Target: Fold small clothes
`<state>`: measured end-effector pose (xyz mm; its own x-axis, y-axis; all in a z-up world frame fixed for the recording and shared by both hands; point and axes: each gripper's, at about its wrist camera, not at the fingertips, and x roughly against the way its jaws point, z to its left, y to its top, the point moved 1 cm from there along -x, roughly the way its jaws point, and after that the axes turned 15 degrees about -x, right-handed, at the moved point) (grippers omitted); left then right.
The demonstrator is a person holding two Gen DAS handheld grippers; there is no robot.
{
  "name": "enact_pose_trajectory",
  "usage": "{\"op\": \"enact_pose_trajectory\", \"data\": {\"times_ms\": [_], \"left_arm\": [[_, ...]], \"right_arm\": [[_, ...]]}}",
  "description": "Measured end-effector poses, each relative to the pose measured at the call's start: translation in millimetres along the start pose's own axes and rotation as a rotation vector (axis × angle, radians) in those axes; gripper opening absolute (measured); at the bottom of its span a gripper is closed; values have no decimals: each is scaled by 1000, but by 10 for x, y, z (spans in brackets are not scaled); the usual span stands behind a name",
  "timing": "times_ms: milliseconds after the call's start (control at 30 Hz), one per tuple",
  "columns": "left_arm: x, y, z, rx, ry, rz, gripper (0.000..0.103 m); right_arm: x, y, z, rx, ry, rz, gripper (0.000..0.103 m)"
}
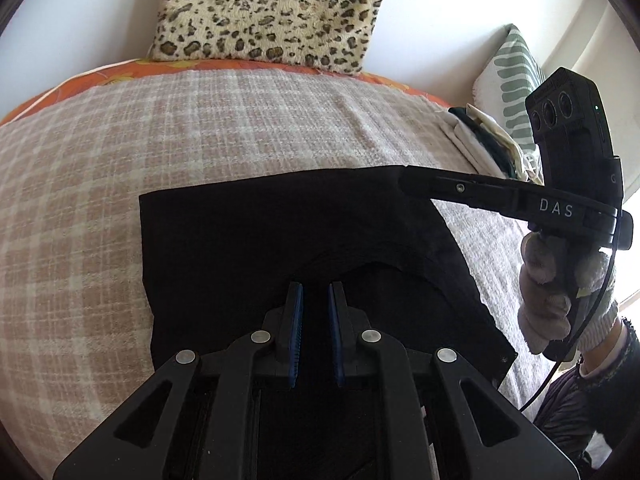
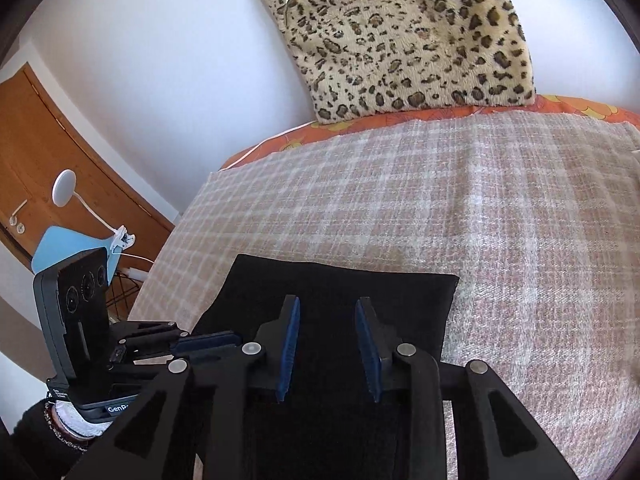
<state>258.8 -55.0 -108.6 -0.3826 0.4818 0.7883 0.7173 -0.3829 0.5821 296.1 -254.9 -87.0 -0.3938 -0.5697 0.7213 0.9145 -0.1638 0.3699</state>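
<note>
We have the black garment (image 1: 280, 240) flat on the plaid blanket (image 1: 120, 160) of the bed, directly under and ahead of both claws; its long axis runs side to side across our view, far edge straight, near edge under the fingers; left claw (image 1: 315, 300) nearly shut, narrow gap, nothing visibly pinched; right claw (image 2: 328, 320) parted wider, pads clear of the cloth, holding nothing; both sit at the near edge, so either could take it; our guess is the next fold goes away from us.
</note>
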Motion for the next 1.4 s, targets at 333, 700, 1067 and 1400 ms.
{"op": "enact_pose_trajectory", "data": {"times_ms": [333, 700, 1067, 1400], "left_arm": [[371, -33, -46, -34, 103, -50, 11], [958, -85, -464, -120, 261, -154, 43], [1162, -409, -344, 11, 226, -166, 60], [1260, -1079, 246, 379, -24, -195, 61]], "right_arm": [[134, 202, -413, -129, -101, -51, 31], [241, -161, 256, 118, -8, -78, 35], [-277, -593, 459, 255, -69, 93, 34], [-47, -582, 456, 219, 0, 104, 36]]}}
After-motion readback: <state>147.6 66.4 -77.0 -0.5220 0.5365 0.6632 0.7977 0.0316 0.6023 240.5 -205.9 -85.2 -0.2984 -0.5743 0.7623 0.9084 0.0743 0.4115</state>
